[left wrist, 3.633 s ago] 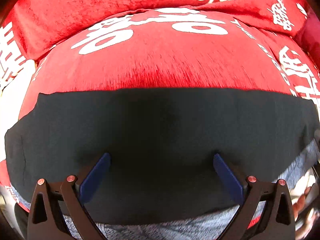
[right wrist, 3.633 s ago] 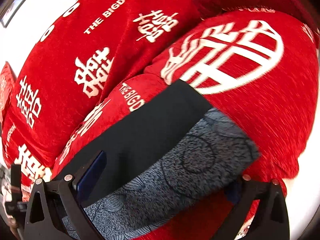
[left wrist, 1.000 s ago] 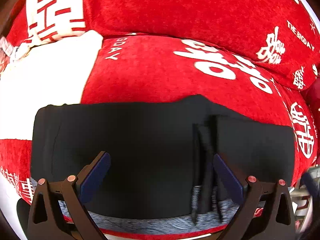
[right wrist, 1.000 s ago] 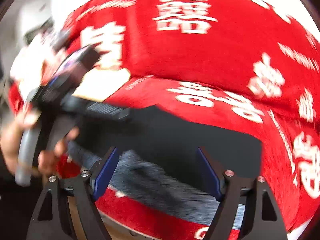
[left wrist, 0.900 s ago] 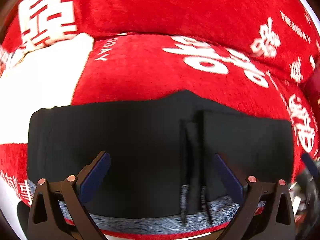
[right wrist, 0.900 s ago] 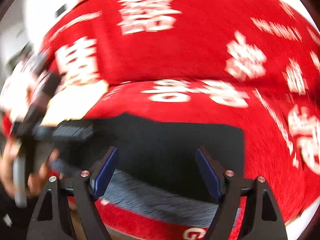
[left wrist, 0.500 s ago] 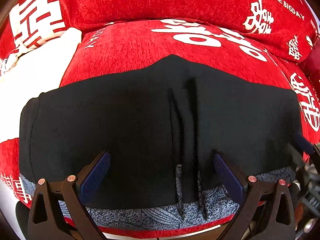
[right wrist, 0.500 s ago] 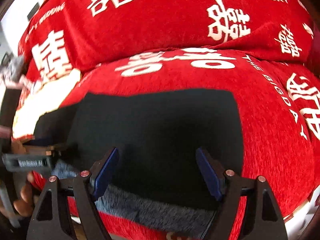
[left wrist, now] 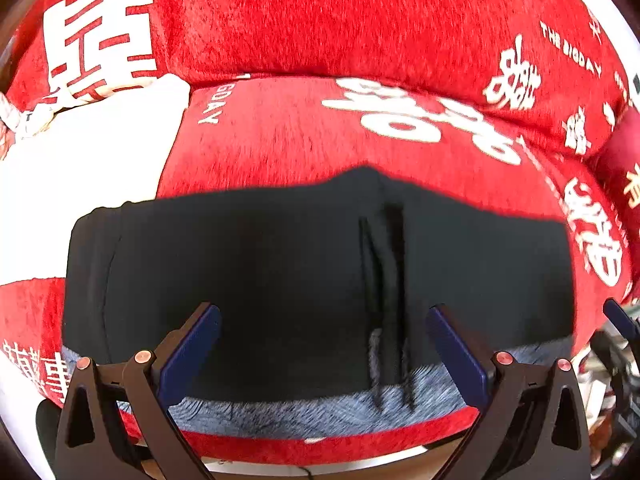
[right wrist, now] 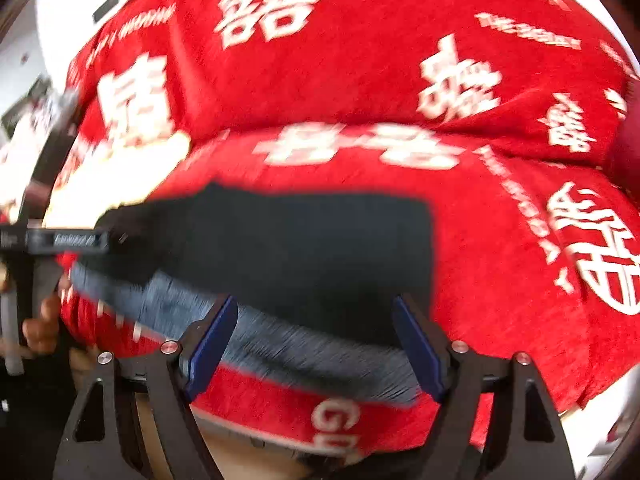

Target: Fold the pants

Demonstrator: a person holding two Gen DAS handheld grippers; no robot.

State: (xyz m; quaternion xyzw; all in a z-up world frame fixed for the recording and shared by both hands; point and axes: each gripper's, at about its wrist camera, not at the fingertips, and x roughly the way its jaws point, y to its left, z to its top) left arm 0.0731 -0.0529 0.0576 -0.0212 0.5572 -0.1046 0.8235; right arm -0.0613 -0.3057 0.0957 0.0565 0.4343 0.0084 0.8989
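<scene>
Below and ahead of our left gripper (left wrist: 322,344) the black pants (left wrist: 280,272) lie flat on the red cushion (left wrist: 280,136), a grey patterned cloth (left wrist: 304,412) showing under their near edge and two drawcords (left wrist: 386,280) trailing just inside the right finger. Its jaws stand wide, nothing between the pads. Our right gripper (right wrist: 316,340) is likewise spread wide and empty over the pants (right wrist: 312,248), with the hand (right wrist: 40,320) holding the other tool off to its left.
</scene>
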